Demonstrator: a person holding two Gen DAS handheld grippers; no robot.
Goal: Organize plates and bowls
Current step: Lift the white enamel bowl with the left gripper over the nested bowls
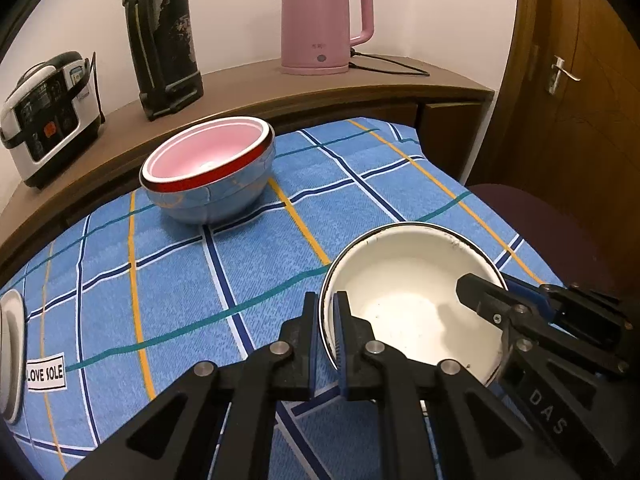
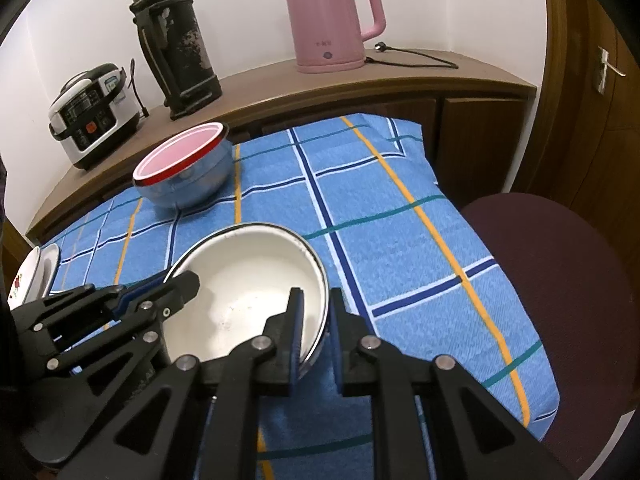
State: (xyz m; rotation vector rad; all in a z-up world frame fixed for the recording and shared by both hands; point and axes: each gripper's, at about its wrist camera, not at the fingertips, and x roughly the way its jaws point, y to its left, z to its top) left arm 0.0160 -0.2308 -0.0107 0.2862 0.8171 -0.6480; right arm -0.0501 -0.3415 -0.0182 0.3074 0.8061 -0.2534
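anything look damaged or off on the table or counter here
The tall black flask on the counter has paint flaking off in grey patches. The white bowl has dark chips along its rim. Nothing is spilled.

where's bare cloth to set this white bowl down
Free: the cloth between the white bowl and the stacked bowls, and the strip toward the chair. Crowded: the edge by the plates.

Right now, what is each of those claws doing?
Left gripper: shut on the left rim of the white bowl.
Right gripper: shut on the same bowl's right rim.
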